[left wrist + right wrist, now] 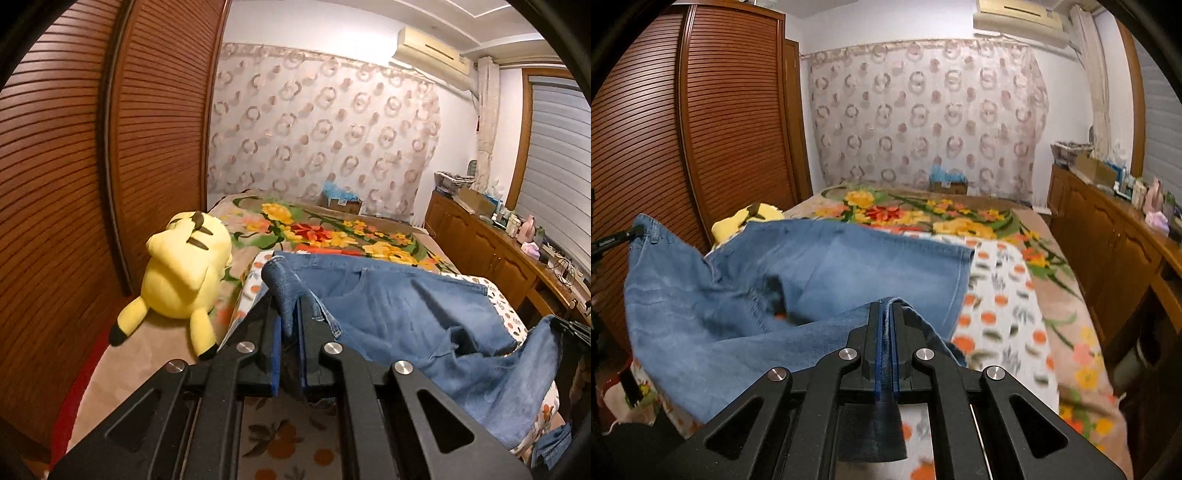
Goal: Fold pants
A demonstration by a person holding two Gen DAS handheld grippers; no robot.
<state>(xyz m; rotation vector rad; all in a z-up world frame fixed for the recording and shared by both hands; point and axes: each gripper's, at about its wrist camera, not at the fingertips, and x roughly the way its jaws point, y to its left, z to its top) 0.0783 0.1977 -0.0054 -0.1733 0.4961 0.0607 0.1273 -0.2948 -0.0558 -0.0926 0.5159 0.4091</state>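
Blue denim pants lie spread on the bed, partly lifted. My left gripper is shut on a bunched corner of the pants, which drapes over its fingertips. My right gripper is shut on a denim edge, the cloth pinched between the blue pads and running back toward the camera. In the right wrist view the pants hang lifted at the left, where the left gripper's tip holds the waistband. The right gripper shows at the right edge of the left wrist view, holding denim.
A yellow plush toy lies on the bed left of the pants. The bed has a floral blanket and a white patterned sheet. A slatted wooden wardrobe stands left, a wooden counter with clutter right.
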